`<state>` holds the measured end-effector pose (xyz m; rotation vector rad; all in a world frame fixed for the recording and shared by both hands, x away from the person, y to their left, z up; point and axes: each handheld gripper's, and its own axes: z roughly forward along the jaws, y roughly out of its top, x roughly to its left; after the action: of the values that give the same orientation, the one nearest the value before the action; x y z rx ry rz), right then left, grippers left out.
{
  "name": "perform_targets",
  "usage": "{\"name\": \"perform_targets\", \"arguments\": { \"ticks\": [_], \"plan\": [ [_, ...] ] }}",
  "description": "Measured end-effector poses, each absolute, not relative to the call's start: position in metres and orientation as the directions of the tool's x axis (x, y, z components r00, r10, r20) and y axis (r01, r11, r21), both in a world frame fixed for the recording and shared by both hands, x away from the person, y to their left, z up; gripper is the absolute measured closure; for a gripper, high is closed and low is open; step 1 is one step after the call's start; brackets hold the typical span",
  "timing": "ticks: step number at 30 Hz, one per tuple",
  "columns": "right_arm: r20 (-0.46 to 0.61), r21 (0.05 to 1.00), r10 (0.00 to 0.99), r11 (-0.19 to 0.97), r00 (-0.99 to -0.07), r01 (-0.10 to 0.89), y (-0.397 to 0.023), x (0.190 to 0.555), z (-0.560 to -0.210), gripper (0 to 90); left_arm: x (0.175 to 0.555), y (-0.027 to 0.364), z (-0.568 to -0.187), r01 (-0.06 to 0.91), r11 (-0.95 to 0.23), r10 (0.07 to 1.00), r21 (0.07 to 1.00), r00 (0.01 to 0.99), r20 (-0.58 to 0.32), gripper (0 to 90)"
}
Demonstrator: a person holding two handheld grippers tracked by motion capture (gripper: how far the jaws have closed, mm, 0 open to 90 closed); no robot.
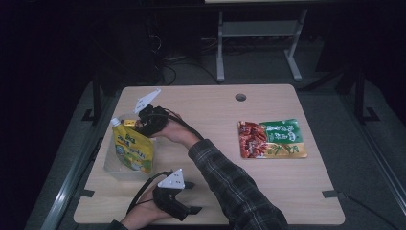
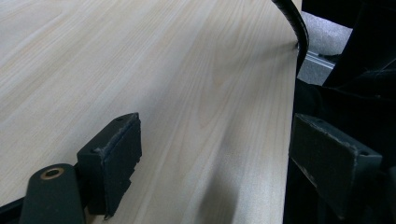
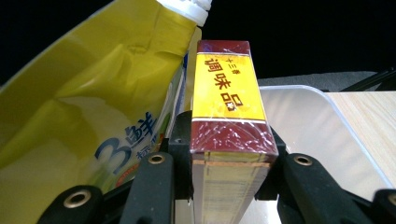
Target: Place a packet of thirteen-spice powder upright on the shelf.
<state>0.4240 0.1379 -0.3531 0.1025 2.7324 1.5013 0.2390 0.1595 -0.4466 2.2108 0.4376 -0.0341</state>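
Observation:
My right gripper (image 3: 224, 156) is shut on a small box (image 3: 229, 107) with a yellow and dark red label, wrapped in film. It holds the box over a clear plastic bin (image 3: 322, 135), right beside a yellow spouted pouch (image 3: 93, 107) that stands in the bin. From above, the right gripper (image 1: 141, 123) reaches across to the bin (image 1: 111, 165) at the table's left, with the box (image 1: 129, 122) by the pouch (image 1: 134, 149). My left gripper (image 2: 215, 158) rests open on the bare wooden table near the front edge, shown from above as the left gripper (image 1: 191, 196).
A red and green flat snack packet (image 1: 272, 139) lies on the right half of the table (image 1: 230, 120). A round cable hole (image 1: 240, 97) sits near the far edge. Table legs and cables stand on the floor behind.

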Motion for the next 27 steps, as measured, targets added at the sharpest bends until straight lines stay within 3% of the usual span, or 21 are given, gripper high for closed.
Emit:
{"name": "perform_targets", "arguments": {
  "ticks": [11,27],
  "plan": [
    [0.008,0.852,0.009,0.524,-1.000,0.011,0.1368,0.4273,-0.3540,66.9,0.2393,0.1592,-0.4467,0.321,-0.573,0.298,0.754,0.939,-0.173,16.6],
    [0.032,0.856,0.004,0.516,-0.999,0.030,0.1384,0.4276,-0.3535,66.9,0.2390,0.1622,-0.4472,0.329,-0.571,0.309,0.752,0.935,-0.175,16.6]
  ]
}}
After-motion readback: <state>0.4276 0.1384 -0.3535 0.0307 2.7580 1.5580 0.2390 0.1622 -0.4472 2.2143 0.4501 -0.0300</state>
